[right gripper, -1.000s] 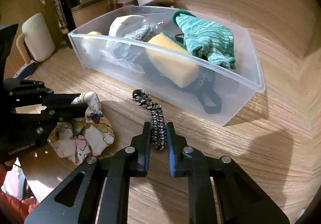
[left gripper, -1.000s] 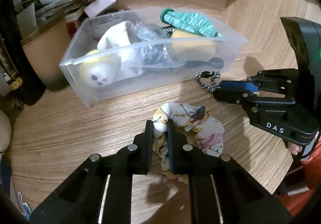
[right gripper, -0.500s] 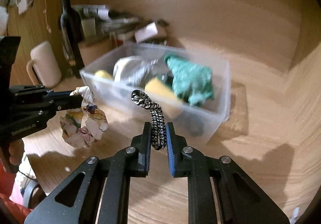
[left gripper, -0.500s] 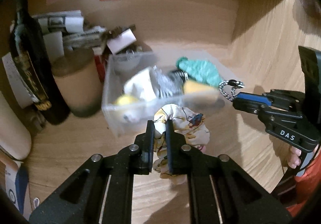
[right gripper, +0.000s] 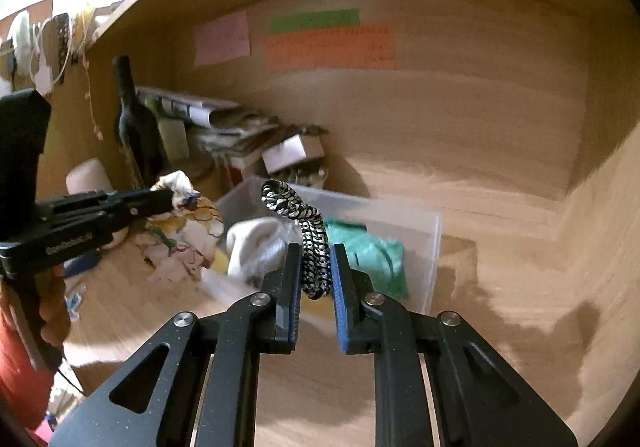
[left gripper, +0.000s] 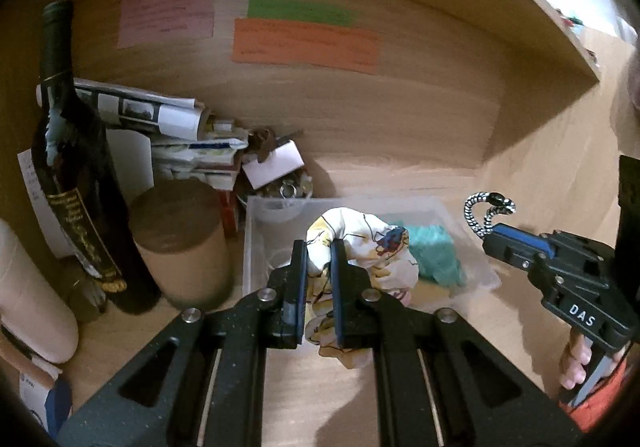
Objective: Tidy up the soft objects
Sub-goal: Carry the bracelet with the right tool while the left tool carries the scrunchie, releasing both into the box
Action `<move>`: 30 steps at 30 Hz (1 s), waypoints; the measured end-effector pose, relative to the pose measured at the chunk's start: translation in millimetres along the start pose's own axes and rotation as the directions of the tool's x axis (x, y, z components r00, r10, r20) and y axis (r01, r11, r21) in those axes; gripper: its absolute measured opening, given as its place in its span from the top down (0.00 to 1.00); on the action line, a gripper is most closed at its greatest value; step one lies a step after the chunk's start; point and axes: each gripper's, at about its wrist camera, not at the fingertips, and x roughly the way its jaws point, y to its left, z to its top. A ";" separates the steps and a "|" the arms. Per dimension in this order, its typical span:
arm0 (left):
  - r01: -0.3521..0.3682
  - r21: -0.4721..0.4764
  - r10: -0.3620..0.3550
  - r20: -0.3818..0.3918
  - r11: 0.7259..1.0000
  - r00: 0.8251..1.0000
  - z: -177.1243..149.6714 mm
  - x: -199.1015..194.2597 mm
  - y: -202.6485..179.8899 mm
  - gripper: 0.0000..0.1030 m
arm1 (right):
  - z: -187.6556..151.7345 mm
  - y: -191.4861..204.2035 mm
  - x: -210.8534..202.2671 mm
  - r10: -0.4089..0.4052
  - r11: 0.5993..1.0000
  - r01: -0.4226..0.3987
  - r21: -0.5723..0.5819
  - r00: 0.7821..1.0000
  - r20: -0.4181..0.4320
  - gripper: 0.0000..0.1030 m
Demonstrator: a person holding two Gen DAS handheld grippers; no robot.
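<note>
**Both claws carry soft items above the clear bin**

While the left claw (left gripper: 319, 279) is pinched tight on a floral fabric scrunchie (left gripper: 362, 263), the cloth bunches out past its fingers and hangs clear of the wooden table (left gripper: 340, 399), in front of the clear plastic bin (left gripper: 472, 247). Seen from the right wrist camera, that same scrunchie (right gripper: 184, 231) dangles from the left claw (right gripper: 170, 197) just to the left of the bin (right gripper: 424, 243), off the table.

Closed almost fully, the right claw (right gripper: 316, 279) grips a black-and-white braided hair tie (right gripper: 304, 231), whose loop stands up between its fingers and curls over at the top. From the left wrist camera the hair tie (left gripper: 486, 213) sticks up from the tip of the right claw (left gripper: 494, 241), lifted near the right end of the bin.

Inside the bin lie a teal knitted cloth (right gripper: 368, 255), a white plush piece (right gripper: 256, 243) and something yellow (left gripper: 436, 293) beneath them; motion blur hides finer detail.

Behind the bin, against the back wall, stand a dark wine bottle (left gripper: 76, 175), a brown cardboard cylinder (left gripper: 180, 243), a stack of papers and magazines (left gripper: 180, 135) and a small open box (left gripper: 276, 163). Pink (left gripper: 166, 15), green (left gripper: 298, 11) and orange paper notes (left gripper: 304, 45) are stuck to the wall.
</note>
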 end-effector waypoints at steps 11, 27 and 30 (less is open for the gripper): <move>-0.050 -0.016 0.049 -0.052 0.999 0.997 -3.3 49.1 6.4 0.90 | 3.1 -6.9 57.1 0.021 0.998 -0.016 0.057 0.996 -0.089 0.87; -0.049 0.017 0.051 -0.125 0.999 0.991 -20.0 62.3 6.1 0.58 | -12.3 -11.9 81.0 -0.024 0.999 0.032 0.044 0.986 -0.165 0.67; -0.035 0.018 0.037 -0.105 0.999 0.994 -17.4 48.0 4.8 0.57 | -8.9 -10.5 71.4 -0.020 0.999 0.027 0.046 0.991 -0.134 0.67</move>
